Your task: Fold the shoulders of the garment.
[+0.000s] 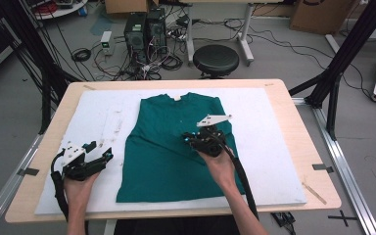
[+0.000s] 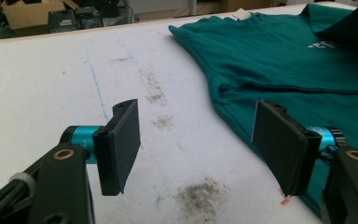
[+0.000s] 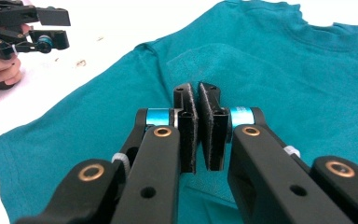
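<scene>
A teal T-shirt (image 1: pixel 166 147) lies flat on the white foam board (image 1: pixel 274 147), neck to the far side and sleeves folded in. My right gripper (image 1: pixel 188 138) hovers over the shirt's middle, pointing far-left. In the right gripper view its pads (image 3: pixel 196 88) are pressed together with no cloth between them, above the shirt (image 3: pixel 284 70). My left gripper (image 1: pixel 100 150) rests over the bare board left of the shirt, jaws wide open. In the left gripper view nothing lies between its pads (image 2: pixel 196 116), and the shirt's edge (image 2: pixel 284 60) lies by the right jaw. The right gripper view also shows the left gripper (image 3: pixel 46 35).
The board covers most of a wooden table (image 1: pixel 301 147). Dirty smudges (image 2: pixel 200 196) mark the board near the left gripper. Beyond the table stand a black stool (image 1: pixel 215 59), computer towers (image 1: pixel 144 29) with floor cables, and black frame struts (image 1: pixel 342 54) at the right.
</scene>
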Action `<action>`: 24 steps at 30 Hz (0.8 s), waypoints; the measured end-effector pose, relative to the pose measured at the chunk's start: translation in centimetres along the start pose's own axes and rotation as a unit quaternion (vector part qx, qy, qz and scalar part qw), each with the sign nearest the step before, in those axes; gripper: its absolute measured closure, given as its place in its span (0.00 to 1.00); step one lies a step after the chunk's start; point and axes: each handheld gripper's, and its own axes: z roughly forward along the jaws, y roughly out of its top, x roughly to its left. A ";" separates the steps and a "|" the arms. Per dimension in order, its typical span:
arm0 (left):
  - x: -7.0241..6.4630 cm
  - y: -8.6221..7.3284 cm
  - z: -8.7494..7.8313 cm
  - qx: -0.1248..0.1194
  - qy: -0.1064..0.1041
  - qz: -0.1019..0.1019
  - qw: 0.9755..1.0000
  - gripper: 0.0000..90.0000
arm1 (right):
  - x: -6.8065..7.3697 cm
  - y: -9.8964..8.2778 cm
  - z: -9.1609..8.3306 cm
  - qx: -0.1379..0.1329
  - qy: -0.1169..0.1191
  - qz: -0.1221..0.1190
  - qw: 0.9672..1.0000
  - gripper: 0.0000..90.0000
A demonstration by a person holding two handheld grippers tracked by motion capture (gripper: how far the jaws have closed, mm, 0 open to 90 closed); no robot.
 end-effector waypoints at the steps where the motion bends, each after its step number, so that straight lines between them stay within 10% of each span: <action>1: 0.0 0.0 0.0 0.000 0.000 0.000 1.000 0.36 | 0.1 0.0 0.3 0.002 0.002 0.002 1.000 0.97; 24: 0.0 0.0 0.1 0.002 -0.002 0.003 1.000 0.36 | 2.3 0.2 4.8 0.030 0.054 -0.004 0.998 0.96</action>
